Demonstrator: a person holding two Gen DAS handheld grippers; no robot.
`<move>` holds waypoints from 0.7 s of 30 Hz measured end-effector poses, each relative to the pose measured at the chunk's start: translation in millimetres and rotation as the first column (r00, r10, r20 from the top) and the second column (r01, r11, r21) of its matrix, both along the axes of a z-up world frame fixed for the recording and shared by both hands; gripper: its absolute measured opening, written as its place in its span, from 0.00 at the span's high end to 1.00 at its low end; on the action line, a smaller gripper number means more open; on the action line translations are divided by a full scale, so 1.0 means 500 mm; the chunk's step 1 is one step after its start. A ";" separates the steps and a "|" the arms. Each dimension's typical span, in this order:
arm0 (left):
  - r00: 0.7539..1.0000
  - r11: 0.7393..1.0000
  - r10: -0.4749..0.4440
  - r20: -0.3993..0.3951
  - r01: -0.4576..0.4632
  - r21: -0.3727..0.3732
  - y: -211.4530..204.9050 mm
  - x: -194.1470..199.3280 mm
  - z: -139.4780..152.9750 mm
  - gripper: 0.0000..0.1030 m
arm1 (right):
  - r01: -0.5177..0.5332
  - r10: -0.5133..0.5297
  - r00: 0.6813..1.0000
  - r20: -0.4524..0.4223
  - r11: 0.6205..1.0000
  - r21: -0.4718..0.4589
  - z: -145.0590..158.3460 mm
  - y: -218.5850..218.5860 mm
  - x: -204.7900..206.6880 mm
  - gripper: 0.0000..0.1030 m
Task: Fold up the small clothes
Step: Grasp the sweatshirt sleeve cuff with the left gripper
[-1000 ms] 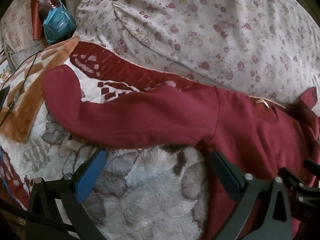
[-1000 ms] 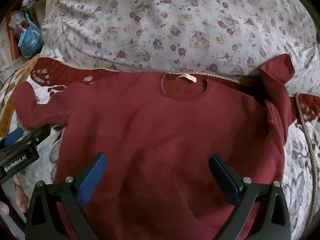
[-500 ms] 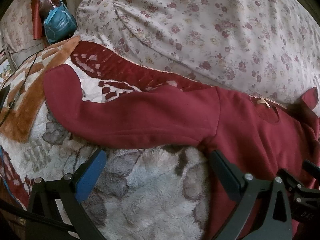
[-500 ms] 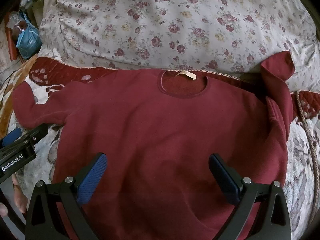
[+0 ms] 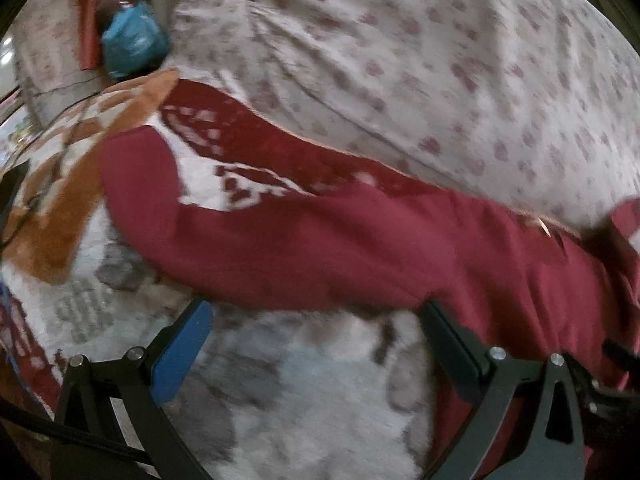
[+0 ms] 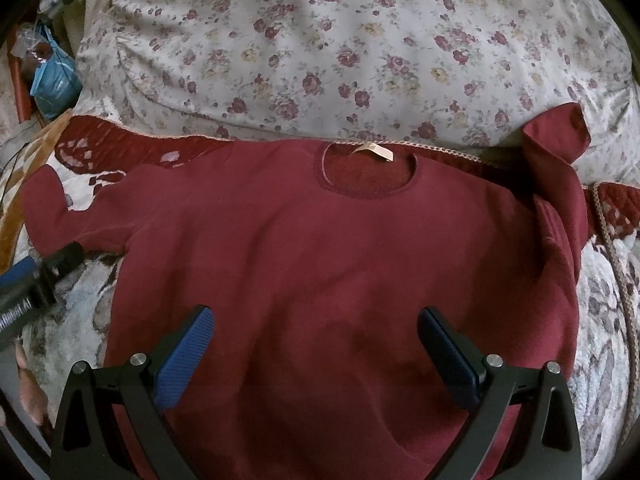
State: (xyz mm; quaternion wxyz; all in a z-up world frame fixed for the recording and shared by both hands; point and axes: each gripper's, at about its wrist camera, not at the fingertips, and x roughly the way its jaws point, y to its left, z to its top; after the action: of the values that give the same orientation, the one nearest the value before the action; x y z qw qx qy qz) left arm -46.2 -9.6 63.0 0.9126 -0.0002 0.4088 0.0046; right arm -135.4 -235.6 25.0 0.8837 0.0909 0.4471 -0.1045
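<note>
A dark red long-sleeved sweater lies flat, front up, on a fluffy patterned blanket, its neck with a tan label at the far side. Its left sleeve stretches out to the left; its right sleeve is folded and bunched up. My right gripper is open and empty above the sweater's lower middle. My left gripper is open and empty just short of the left sleeve, near the armpit; it also shows in the right wrist view.
A floral quilt is heaped behind the sweater. A blue bag and red items lie at the far left. An orange-and-white blanket part and a thin cable lie to the left.
The left gripper has moved forward toward the left sleeve; its view is blurred by motion. The right gripper has crept slightly forward over the sweater. Both stay open.
</note>
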 end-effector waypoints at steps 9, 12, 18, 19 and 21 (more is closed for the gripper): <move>0.964 0.961 0.265 -0.008 -0.264 0.079 0.128 0.074 0.004 0.00 | -0.025 0.025 1.000 -0.013 0.999 0.024 -0.005 0.004 0.009 0.00; 0.955 0.950 0.298 -0.011 -0.295 0.098 0.161 0.106 0.008 0.00 | -0.040 0.040 0.999 -0.018 0.999 0.014 -0.001 0.010 0.011 0.00; 0.923 0.924 0.383 -0.042 -0.381 0.040 0.225 0.150 0.003 0.00 | -0.053 0.053 0.998 -0.026 0.998 0.024 -0.007 0.015 0.012 0.00; 0.920 0.921 0.390 -0.042 -0.389 0.040 0.230 0.156 0.002 0.02 | -0.055 0.056 0.998 -0.031 0.998 0.029 -0.009 0.016 0.013 0.00; 0.912 0.913 0.407 -0.043 -0.406 0.037 0.242 0.168 -0.001 0.09 | -0.060 0.061 0.997 -0.037 0.998 0.037 -0.014 0.017 0.014 0.00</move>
State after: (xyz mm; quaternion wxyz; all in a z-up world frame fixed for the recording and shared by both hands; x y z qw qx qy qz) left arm 38.0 111.4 62.3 0.8812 -0.0727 0.4223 0.1997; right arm -128.3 -227.0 18.2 0.8759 0.0911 0.4683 -0.0715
